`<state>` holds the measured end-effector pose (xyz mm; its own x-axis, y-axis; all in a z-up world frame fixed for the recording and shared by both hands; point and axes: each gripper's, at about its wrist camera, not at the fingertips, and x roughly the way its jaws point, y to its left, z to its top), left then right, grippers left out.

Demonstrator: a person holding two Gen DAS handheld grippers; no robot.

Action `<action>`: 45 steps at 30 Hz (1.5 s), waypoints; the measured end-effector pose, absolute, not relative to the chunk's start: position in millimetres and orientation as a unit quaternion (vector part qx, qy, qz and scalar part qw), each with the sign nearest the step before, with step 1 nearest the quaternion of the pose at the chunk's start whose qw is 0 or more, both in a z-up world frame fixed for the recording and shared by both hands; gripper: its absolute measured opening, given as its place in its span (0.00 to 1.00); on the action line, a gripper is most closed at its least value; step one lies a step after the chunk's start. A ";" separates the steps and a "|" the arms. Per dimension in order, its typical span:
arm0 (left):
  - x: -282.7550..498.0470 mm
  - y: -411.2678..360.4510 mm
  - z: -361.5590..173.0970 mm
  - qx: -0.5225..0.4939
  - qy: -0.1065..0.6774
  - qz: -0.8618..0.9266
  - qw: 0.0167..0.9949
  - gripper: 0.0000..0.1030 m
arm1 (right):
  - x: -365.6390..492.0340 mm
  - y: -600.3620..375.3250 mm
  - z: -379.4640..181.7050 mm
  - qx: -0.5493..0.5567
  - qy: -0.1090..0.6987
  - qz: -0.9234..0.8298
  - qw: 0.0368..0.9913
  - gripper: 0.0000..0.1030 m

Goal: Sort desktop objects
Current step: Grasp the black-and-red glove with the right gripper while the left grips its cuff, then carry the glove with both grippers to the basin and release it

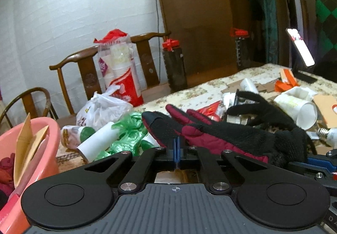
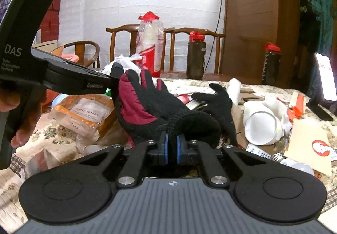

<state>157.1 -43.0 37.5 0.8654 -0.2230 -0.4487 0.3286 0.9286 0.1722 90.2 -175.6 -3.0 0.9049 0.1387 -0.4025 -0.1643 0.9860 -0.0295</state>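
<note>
The right tool [image 2: 172, 145] pinches the cuff of a black and maroon glove [image 2: 147, 105], lifting it above the cluttered counter [image 2: 273, 91]. The left tool [image 1: 176, 149] has its blue pads pressed together on the same glove's maroon edge, and from the right wrist view it grips near the fingers. Just beyond lies a second black glove [image 2: 219, 99]. Left of it sit green plastic bags [image 1: 126, 137] and a pink basin [image 1: 42, 135]. Farther back stand 2 dark bottles with red lids [image 2: 196, 55] and wooden chairs [image 1: 84, 61].
</note>
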 end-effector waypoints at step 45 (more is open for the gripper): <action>126.1 195.5 152.1 0.089 0.120 0.099 0.984 0.00 | 143.4 33.4 120.1 -0.070 0.104 0.257 0.958 0.08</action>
<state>126.1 195.5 152.1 0.9518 0.2160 -0.2179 -0.1736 0.9647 0.1982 143.4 33.4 120.1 0.8463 0.4779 -0.2356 -0.5071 0.8581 -0.0811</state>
